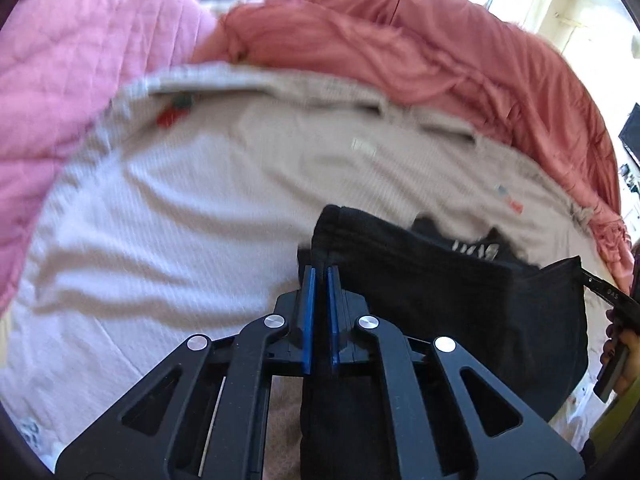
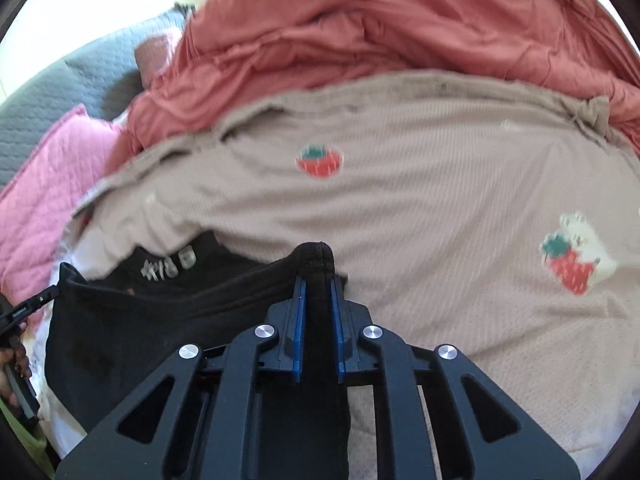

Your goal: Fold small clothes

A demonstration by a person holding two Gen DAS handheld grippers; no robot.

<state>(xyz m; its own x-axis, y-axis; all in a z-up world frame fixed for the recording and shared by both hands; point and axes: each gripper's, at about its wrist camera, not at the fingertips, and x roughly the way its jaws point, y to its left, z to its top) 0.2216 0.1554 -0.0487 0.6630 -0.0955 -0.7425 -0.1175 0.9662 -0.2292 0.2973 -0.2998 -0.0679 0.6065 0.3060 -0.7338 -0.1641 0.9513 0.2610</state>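
- Left gripper (image 1: 320, 272) is pinching a bunched corner of the black garment (image 1: 460, 296); fingers nearly closed, black cloth running down between them
- Right gripper (image 2: 318, 280) is clamping the opposite corner, a wad of cloth poking out past the tips
- Garment is hanging stretched between the two grippers, long axis running gripper to gripper, printed white lettering (image 2: 168, 266) on the far side
- It is hovering over the beige strawberry blanket (image 2: 440, 208); contact there cannot be judged
- Judgement: neither gripper is nearer; open blanket is lying ahead, red duvet (image 2: 380, 28) bounding its far edge, pink quilt (image 1: 72, 80) its left edge
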